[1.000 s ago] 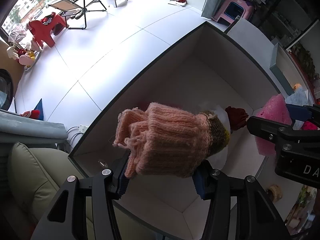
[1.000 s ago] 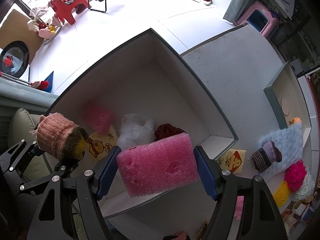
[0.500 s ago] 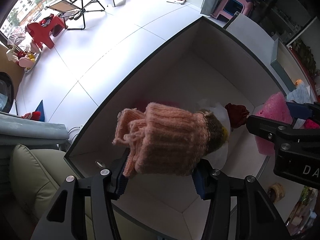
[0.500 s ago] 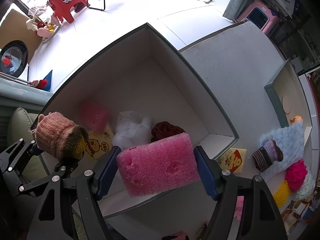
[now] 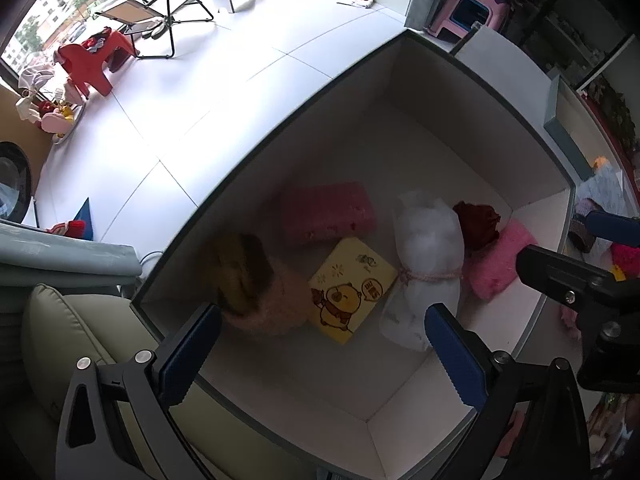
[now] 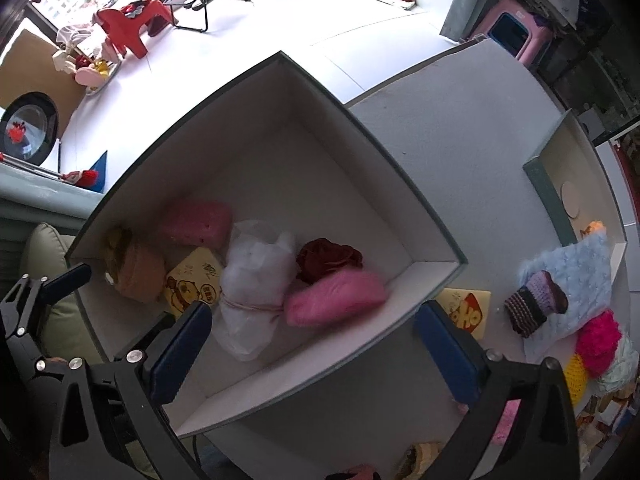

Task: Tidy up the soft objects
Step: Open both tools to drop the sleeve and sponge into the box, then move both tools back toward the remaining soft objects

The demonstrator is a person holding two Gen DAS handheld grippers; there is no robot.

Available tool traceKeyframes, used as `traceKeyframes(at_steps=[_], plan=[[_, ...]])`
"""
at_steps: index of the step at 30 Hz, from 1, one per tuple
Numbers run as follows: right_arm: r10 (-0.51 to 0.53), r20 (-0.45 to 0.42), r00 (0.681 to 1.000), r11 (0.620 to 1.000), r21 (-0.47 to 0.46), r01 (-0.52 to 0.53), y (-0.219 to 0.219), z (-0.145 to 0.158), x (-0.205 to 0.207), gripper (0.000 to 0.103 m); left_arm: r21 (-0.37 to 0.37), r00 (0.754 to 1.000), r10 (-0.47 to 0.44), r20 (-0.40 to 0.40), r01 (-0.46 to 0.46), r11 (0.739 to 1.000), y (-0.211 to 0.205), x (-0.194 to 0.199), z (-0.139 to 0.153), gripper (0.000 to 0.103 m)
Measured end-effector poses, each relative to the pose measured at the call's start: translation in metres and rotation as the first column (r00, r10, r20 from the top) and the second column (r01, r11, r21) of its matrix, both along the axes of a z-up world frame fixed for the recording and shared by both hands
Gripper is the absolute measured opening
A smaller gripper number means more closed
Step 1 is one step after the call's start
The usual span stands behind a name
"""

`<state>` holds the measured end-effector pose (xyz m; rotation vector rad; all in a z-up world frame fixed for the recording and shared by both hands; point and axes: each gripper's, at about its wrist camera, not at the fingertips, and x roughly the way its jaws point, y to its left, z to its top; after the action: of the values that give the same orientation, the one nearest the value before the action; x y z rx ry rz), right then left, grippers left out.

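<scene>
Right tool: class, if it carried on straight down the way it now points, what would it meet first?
Probably the pink sponge lying in the box, which sits between the open right tool fingers' line. Depth is unclear; the box's near rim is close too.

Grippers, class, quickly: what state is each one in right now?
Left gripper: open, jaws just opened, holding nothing.
Right gripper: open, jaws just opened, holding nothing.

**Both loads lie in the box**

Your right gripper [image 6: 312, 344] has just been opening — nothing sits between its jaws. Below, the pink sponge [image 6: 336, 298] lies in the white box [image 6: 436, 264], touching the white bag [image 6: 256, 276] and dark red knit [image 6: 328, 258].
</scene>
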<state>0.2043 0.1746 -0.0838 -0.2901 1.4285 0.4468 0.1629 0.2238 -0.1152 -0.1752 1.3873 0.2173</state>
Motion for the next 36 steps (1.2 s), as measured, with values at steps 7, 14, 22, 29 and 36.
traceKeyframes(at_steps=[7,14,22,29,36], plan=[[0.006,-0.056,0.998,1.000,-0.005,-0.007,-0.009,-0.014,-0.015,0.103,0.000,0.999,-0.037,-0.032,0.037,0.999,-0.010,-0.009,-0.009,0.102],[-0.020,-0.010,1.000,0.992,-0.128,0.019,-0.011,-0.020,-0.020,0.103,-0.006,0.995,-0.069,-0.066,0.069,0.998,-0.017,-0.019,-0.019,0.102],[-0.130,-0.089,0.988,0.976,-0.190,0.111,-0.031,-0.045,-0.025,0.103,0.019,0.989,-0.122,-0.081,0.124,0.992,-0.025,-0.024,-0.024,0.102],[-0.187,-0.132,0.973,0.973,-0.162,0.165,-0.047,-0.047,-0.046,0.103,0.025,0.983,-0.158,-0.089,0.161,0.987,-0.022,-0.025,-0.023,0.102],[-0.296,-0.089,0.951,0.954,0.028,0.299,-0.087,-0.017,-0.068,0.103,0.026,0.961,-0.268,-0.071,0.270,0.963,-0.047,-0.027,-0.006,0.102]])
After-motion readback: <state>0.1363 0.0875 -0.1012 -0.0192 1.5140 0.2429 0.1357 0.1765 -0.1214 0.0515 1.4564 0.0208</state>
